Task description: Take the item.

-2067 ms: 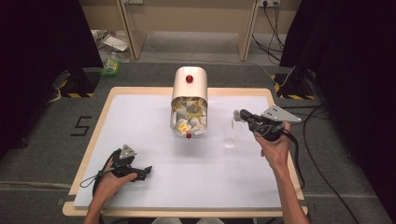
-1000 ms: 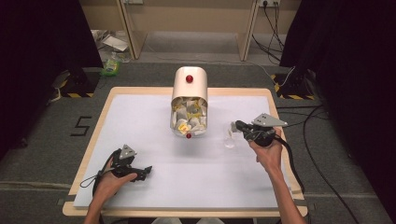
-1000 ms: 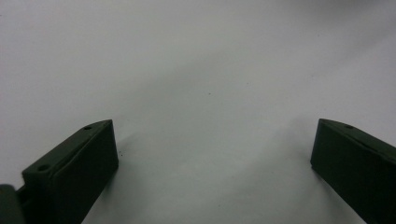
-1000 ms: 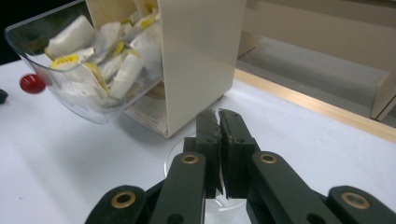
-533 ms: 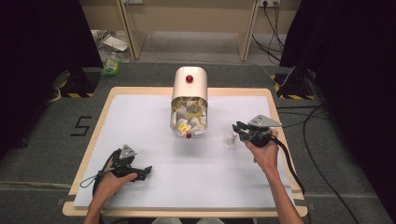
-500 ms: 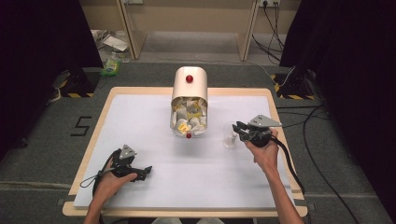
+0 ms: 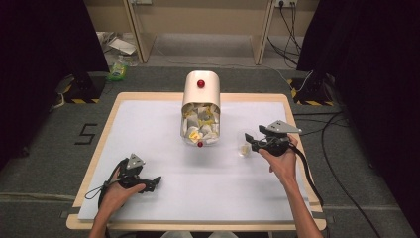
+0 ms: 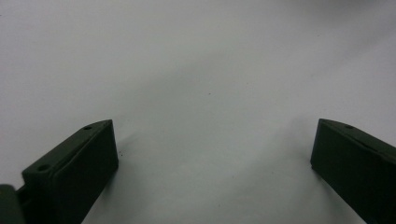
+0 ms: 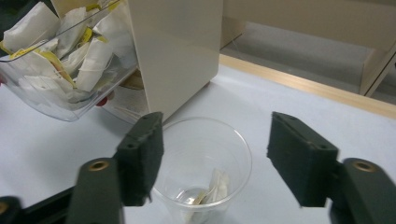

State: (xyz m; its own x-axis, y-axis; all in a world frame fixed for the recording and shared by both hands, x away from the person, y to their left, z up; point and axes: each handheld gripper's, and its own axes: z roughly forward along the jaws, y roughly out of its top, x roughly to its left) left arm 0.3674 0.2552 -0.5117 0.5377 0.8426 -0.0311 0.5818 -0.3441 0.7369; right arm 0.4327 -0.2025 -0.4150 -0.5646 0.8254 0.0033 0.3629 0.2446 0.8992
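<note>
A clear plastic cup [image 9: 201, 163] stands upright on the white table [image 7: 148, 124], just right of a cream dispenser [image 7: 200, 106] full of tea bags; a tea bag [image 9: 215, 186] lies inside the cup; the right hand-held gripper [image 9: 215, 156] has just been opening, its jaws wide on either side of the cup, not pressing it; the left hand-held gripper [image 8: 210, 154] rests wide open and empty, well apart.

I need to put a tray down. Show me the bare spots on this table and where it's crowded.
Free: the white top left of the dispenser, down to the left tool; also the wide strip between the two hands. Crowded: right of the dispenser's open bin, where the cup stands by the right tool.
</note>
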